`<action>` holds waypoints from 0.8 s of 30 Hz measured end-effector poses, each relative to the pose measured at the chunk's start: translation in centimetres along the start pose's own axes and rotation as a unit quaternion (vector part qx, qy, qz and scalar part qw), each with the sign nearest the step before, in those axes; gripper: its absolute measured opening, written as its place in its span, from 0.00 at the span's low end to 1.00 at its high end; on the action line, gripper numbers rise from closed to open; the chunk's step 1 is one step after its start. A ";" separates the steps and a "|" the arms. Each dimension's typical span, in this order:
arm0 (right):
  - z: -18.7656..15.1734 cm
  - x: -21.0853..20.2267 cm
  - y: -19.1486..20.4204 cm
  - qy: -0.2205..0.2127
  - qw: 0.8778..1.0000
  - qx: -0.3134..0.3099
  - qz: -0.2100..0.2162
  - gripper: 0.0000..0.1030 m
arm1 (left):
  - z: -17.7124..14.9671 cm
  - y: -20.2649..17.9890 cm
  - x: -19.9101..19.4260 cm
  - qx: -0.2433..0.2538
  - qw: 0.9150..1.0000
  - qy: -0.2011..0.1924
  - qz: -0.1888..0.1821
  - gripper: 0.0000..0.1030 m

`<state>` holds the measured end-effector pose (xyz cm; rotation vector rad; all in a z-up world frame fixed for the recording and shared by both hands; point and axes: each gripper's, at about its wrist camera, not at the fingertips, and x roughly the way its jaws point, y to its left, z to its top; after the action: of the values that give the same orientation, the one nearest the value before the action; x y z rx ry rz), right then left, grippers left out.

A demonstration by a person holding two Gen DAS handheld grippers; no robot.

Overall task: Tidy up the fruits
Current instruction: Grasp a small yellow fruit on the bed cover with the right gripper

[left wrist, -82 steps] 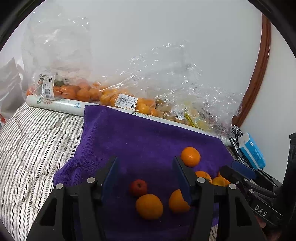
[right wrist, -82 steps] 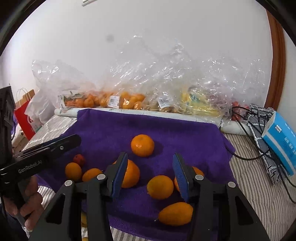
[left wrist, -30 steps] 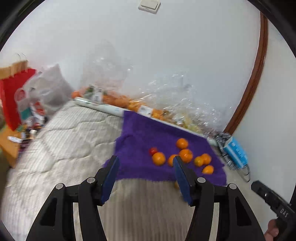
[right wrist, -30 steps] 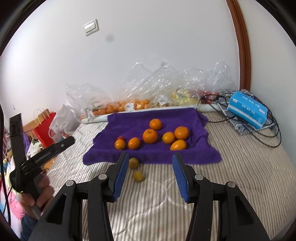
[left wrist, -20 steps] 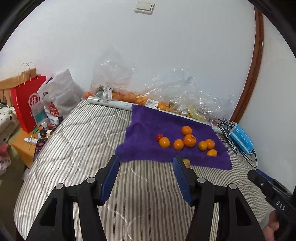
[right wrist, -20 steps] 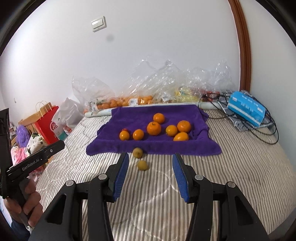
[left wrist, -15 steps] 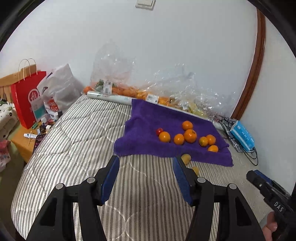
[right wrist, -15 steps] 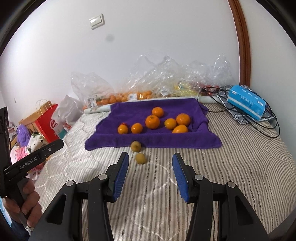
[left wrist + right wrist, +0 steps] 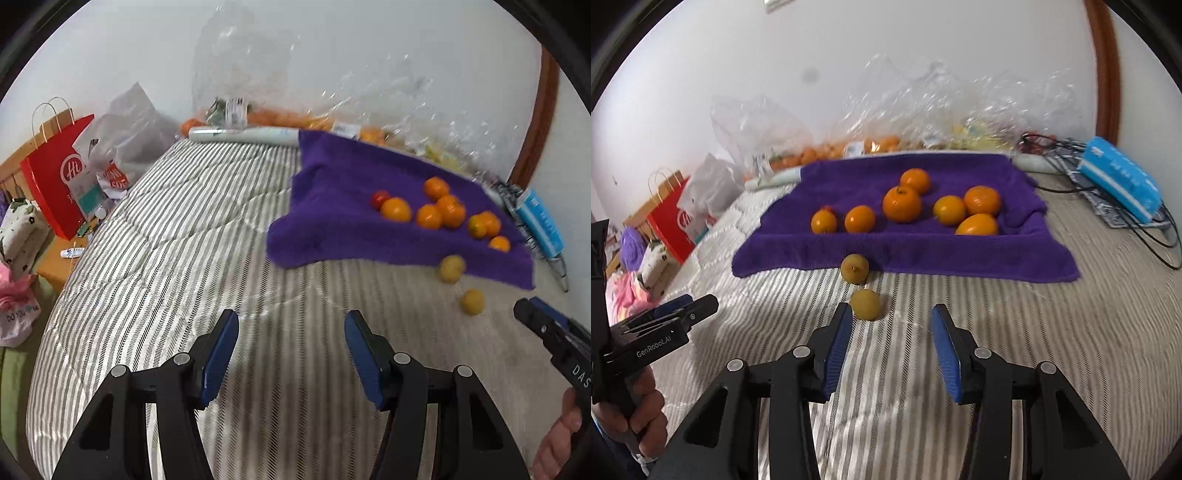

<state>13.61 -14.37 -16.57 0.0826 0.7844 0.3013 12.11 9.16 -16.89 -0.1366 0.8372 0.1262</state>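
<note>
The left tool (image 9: 665, 325) carried "GenRobot.AI" on its body in the right wrist view; the right tool (image 9: 546, 328) showed "DAS" in the left wrist view. A red bag (image 9: 55, 173) beside the bed bore "Hi", and a pale bag (image 9: 18, 317) on the floor read "DO YOU". The labels on the plastic bags (image 9: 857, 147) along the wall were too blurred to read.

Both tools were spread wide with nothing between the pads, each hanging over the striped bed (image 9: 923, 369). The right tool's left pad (image 9: 837, 350) stood just beside a yellow fruit (image 9: 865, 304); whether it touched could not be told. A second yellow fruit (image 9: 854, 268) lay at the edge of the purple towel (image 9: 923, 254). The oranges (image 9: 902, 204) sat clustered on the towel, a small red fruit (image 9: 379, 199) at their left end.
</note>
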 end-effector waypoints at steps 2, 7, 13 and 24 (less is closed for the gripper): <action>0.2 2.2 1.1 0.012 1.000 -0.024 -0.005 0.44 | 0.0 0.3 0.9 0.001 1.000 0.008 0.002 0.56; 0.3 4.6 2.0 0.032 0.999 -0.041 -0.004 0.44 | -0.2 0.6 2.4 0.001 1.000 0.017 -0.001 0.55; 0.7 6.8 2.6 0.057 0.996 -0.063 -0.030 0.36 | -0.1 0.3 2.8 0.003 1.000 0.016 -0.002 0.54; 0.8 6.7 1.3 0.053 0.998 -0.037 -0.003 0.32 | -0.1 -0.6 3.4 0.027 0.999 0.023 0.018 0.60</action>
<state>18.35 -11.07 -20.33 -0.0061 0.8777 0.3316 14.38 8.78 -19.42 -0.0740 0.8880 0.1335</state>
